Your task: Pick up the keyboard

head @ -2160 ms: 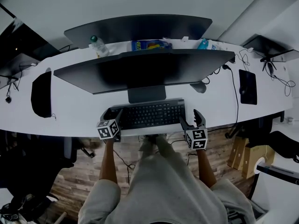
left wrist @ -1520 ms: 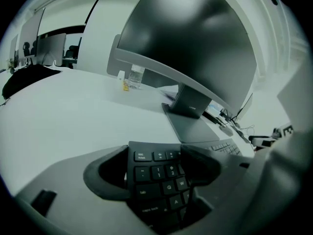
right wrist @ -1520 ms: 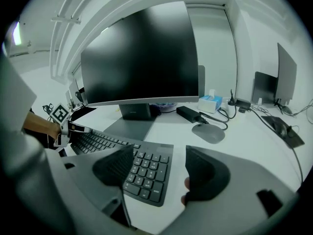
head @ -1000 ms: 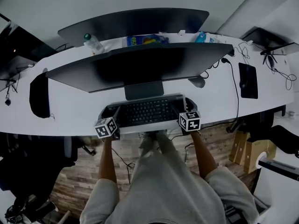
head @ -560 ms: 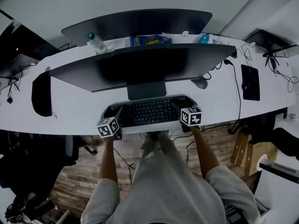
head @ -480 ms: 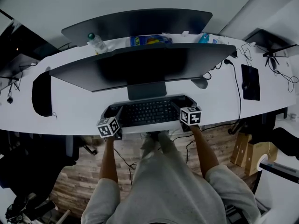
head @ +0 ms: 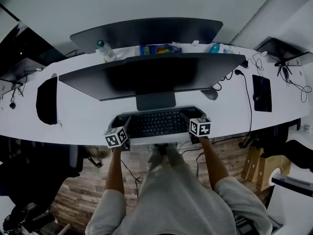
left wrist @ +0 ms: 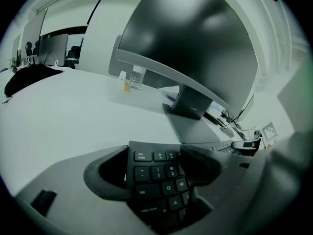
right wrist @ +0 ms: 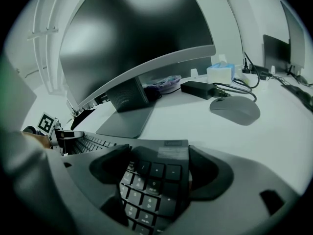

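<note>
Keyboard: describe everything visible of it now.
The keyboard is a dark, flat, full-size board with low keys and a number pad, seemingly plastic. It lies lengthwise at the white desk's front edge, before the monitor stand. The left claw clamps its Esc end, the right claw its number-pad end. Whether it is lifted is unclear.

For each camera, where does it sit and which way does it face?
Head view: on the person's head, facing down at desk, monitor and keyboard; forearms, left gripper, right gripper show.
Left gripper view: on the left gripper, facing the monitor; its jaws clamp the keyboard's esc end.
Right gripper view: on the right gripper, facing the monitor and mouse; its jaws clamp the number-pad end.
All share keyboard and monitor.
</note>
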Motion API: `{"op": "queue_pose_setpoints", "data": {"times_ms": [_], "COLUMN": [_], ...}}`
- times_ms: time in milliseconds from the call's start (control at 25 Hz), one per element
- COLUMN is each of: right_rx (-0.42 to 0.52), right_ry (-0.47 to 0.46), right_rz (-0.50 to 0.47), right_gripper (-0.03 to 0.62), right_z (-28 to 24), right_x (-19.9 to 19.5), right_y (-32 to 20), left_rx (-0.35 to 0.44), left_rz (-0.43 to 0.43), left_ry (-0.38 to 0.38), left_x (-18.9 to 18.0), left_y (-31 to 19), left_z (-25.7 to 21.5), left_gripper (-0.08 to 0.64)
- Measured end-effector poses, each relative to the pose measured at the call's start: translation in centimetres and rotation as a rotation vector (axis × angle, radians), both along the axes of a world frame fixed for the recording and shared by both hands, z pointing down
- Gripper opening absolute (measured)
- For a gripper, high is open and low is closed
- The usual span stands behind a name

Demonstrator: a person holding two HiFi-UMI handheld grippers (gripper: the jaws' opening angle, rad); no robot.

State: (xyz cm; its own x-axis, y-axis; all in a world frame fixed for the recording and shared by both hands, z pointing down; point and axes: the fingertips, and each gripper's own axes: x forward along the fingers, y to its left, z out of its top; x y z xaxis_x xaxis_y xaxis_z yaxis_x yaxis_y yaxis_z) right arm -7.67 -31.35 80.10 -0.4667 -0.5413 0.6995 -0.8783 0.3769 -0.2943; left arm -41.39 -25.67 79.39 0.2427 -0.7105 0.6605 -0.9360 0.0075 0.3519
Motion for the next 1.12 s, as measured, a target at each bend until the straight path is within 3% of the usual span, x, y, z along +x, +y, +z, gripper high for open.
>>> {"op": "queue_pose_setpoints", "data": {"times_ms": [480, 1120], "right_rx": [0.024, 0.292], "right_ry": [-0.005, -0.021], "right_rz": [-0.001, -0.010], "right_gripper": [0.373, 0.370], "right_z": [-1.3, -12.8], "right_x": [0.4, 0.7], "right_y": [0.6, 0.1], "left_rx": [0.044, 0.283], "left_rz": [-0.013, -0.017], "left_ry": [-0.007, -0.029], "left_x": [0.4, 0.9], "left_y": [0.4, 0.2], "left_z": [-1.8, -12.5], "left_gripper": [0.313, 0.313]}}
